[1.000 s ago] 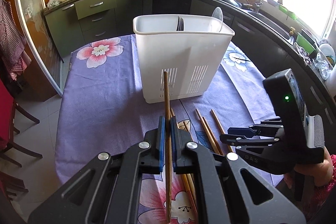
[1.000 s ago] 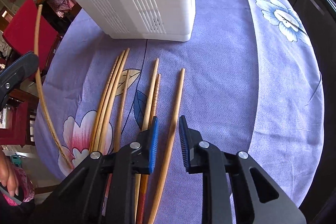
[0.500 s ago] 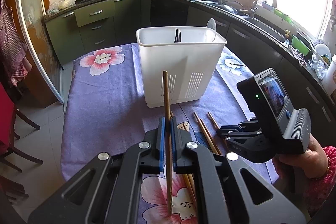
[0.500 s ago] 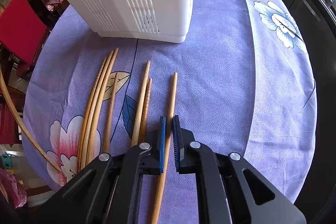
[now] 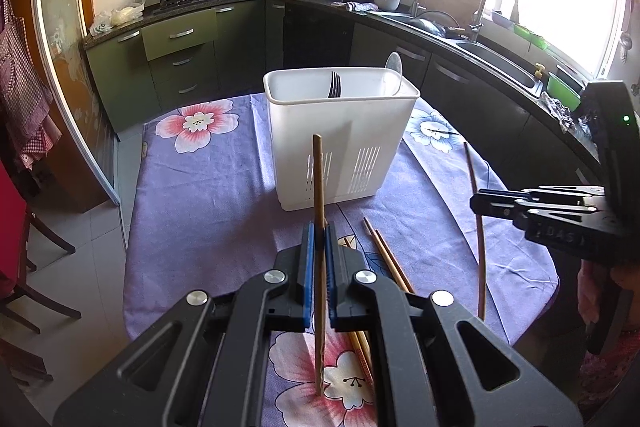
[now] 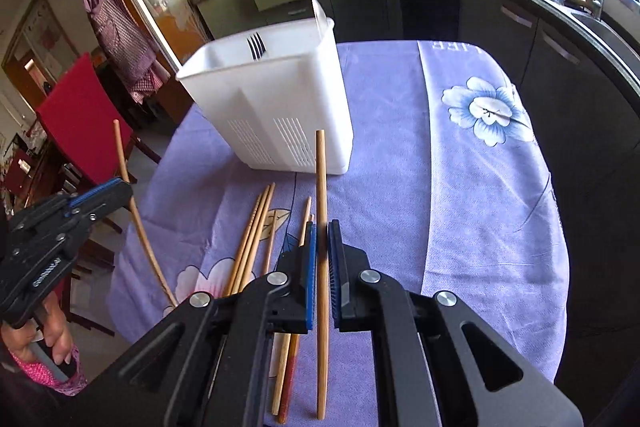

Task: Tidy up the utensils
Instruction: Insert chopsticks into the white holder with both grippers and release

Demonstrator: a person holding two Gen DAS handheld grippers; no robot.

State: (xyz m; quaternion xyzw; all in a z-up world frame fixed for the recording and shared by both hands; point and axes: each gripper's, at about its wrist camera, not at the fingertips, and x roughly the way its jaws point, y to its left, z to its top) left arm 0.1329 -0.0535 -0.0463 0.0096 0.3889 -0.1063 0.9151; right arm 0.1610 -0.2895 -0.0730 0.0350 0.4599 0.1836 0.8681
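My left gripper point(image 5: 319, 239) is shut on a wooden chopstick point(image 5: 318, 183), which stands nearly upright in front of the white utensil holder point(image 5: 340, 131). A fork point(image 5: 334, 85) and a pale spoon point(image 5: 394, 65) stand in that holder. My right gripper point(image 6: 322, 239) is shut on a second chopstick point(image 6: 321, 179), held clear of the cloth and short of the holder point(image 6: 276, 107). Several loose chopsticks point(image 6: 252, 239) lie on the table between the grippers and the holder. Each gripper shows in the other's view: the right one point(image 5: 478, 201) at the right edge, the left one point(image 6: 116, 187) at the left.
The table wears a purple flowered cloth point(image 6: 460, 187), with its rounded edge close on the right. A red chair point(image 6: 80, 111) stands to the left of the table. Dark kitchen cabinets point(image 5: 472, 95) and a sink run behind. A person's hand point(image 6: 56, 339) holds the left gripper.
The right gripper shut on the rightmost chopstick and lifted it off the cloth, tilting up to face the holder. The left gripper kept its chopstick and rose slightly.
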